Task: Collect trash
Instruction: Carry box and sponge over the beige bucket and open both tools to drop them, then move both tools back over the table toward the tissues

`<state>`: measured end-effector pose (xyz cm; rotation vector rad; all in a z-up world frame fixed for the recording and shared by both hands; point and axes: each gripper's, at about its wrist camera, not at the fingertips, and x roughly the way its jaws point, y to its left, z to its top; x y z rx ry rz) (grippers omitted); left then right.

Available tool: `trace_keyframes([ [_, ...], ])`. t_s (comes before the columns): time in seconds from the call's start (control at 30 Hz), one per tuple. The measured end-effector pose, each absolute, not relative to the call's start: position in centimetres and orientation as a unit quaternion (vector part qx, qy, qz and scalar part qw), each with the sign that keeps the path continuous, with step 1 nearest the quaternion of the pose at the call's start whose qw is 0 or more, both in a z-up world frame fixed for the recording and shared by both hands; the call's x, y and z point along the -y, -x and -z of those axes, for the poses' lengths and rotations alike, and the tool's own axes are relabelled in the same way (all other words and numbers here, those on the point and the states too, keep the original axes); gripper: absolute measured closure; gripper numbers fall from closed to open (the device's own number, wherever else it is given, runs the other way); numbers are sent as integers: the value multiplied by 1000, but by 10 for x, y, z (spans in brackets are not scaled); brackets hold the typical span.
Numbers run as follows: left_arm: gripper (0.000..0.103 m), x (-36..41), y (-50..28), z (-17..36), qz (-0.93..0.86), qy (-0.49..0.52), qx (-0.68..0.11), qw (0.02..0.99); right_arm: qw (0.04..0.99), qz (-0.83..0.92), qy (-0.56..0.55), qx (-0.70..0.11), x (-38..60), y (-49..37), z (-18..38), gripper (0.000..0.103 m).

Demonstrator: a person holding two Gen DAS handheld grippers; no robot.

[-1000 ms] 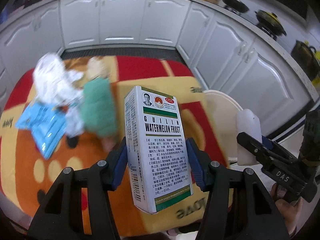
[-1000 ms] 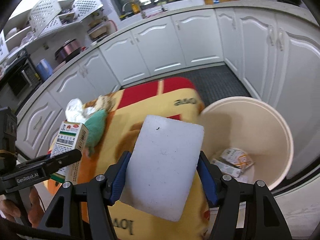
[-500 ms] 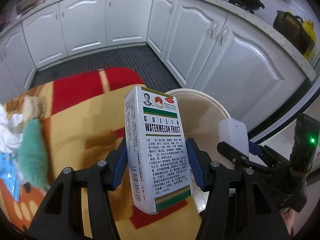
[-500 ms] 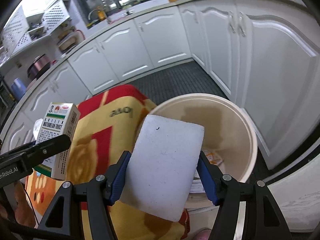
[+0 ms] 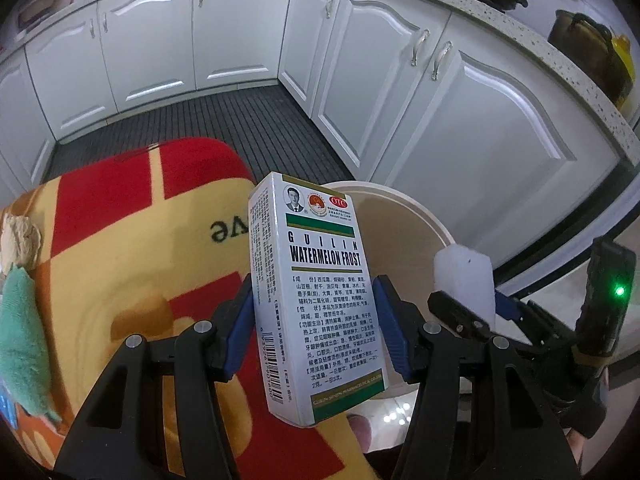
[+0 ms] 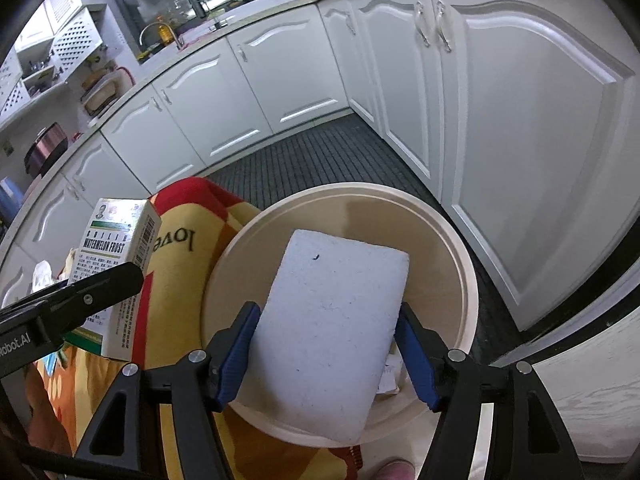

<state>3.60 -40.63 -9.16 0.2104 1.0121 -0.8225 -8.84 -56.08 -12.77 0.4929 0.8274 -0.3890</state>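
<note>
Medicine box: we hold the white carton marked "Watermelon Frost" (image 5: 320, 292) upright in the left gripper (image 5: 316, 332); the blue pads sit against its two narrow sides, near the lower half; it hangs at the near rim of the cream waste bin (image 6: 460, 248), partly over the yellow and red blanket (image 5: 120, 248).
Foam block: the white foam block (image 6: 332, 332) is between the pads of the right gripper (image 6: 328, 352), over the bin mouth; these jaws have just been opening, and the right pad seems to stand a little off the block, so we judge the hold is loosening.
Handling: both look light; the carton is thin card and can crush, so hold it lightly by the sides; the foam is soft and yields.
</note>
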Motion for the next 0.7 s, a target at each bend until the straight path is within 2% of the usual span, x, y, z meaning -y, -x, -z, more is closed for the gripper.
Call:
trace_keyframes([
  [0.07, 43, 405, -39, 93, 387, -87, -475, 785, 865, 189, -238, -398, 563, 88, 130, 28],
  [0.1, 35, 405, -39, 93, 390, -82, -476, 784, 863, 192, -241, -399, 563, 88, 131, 23],
  [0.13, 30, 403, -39, 93, 392, -77, -477, 783, 862, 195, -245, -398, 564, 90, 132, 22],
  [0.2, 27, 399, -39, 93, 394, -68, -475, 784, 862, 198, -246, -397, 563, 92, 131, 21],
  [0.7, 27, 368, -33, 84, 361, -80, -463, 805, 860, 180, -253, -404, 542, 96, 129, 21],
])
